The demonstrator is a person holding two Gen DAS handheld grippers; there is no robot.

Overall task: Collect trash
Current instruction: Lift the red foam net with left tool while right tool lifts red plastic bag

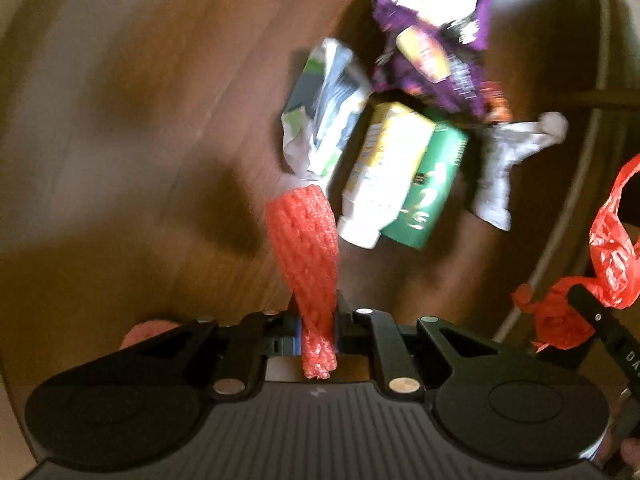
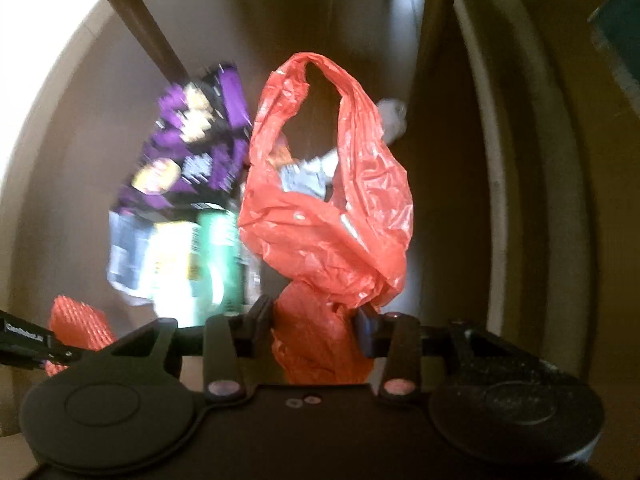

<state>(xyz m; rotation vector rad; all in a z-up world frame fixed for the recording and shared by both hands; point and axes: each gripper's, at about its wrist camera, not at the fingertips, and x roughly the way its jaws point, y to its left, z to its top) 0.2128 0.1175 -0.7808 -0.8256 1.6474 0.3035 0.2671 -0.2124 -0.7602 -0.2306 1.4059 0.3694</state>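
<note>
Lifting both catches clear of the floor (image 1: 120, 128) is the step in hand, and it goes well only if each grip holds while the red plastic bag (image 2: 332, 208) gets opened for loading. That bag is the largest thing held: the right hand-held gripper (image 2: 316, 330) is clenched on its bunched lower part, and its handle loop and body hang loose beyond the jaws. A pinch on gathered film can slip, so the person does best to keep the pull gentle and find a handle before anything goes in.

On the wooden floor, toward the far right of the left wrist view, the remaining pile lies together: a purple snack bag (image 1: 436, 36), a green and yellow carton (image 1: 404, 176) touching it, a crumpled grey-green wrapper (image 1: 324, 112) just beside the carton, and a white crumpled scrap (image 1: 508, 160) on the carton's other side.

Smallest in hand is the red foam net sleeve (image 1: 306, 248), squeezed at one end between the fingers of the left hand-held gripper (image 1: 318, 320), its free end pointing at the pile. Being soft and light, it probably needs only a short carry to the bag's mouth and a clean release inside.
</note>
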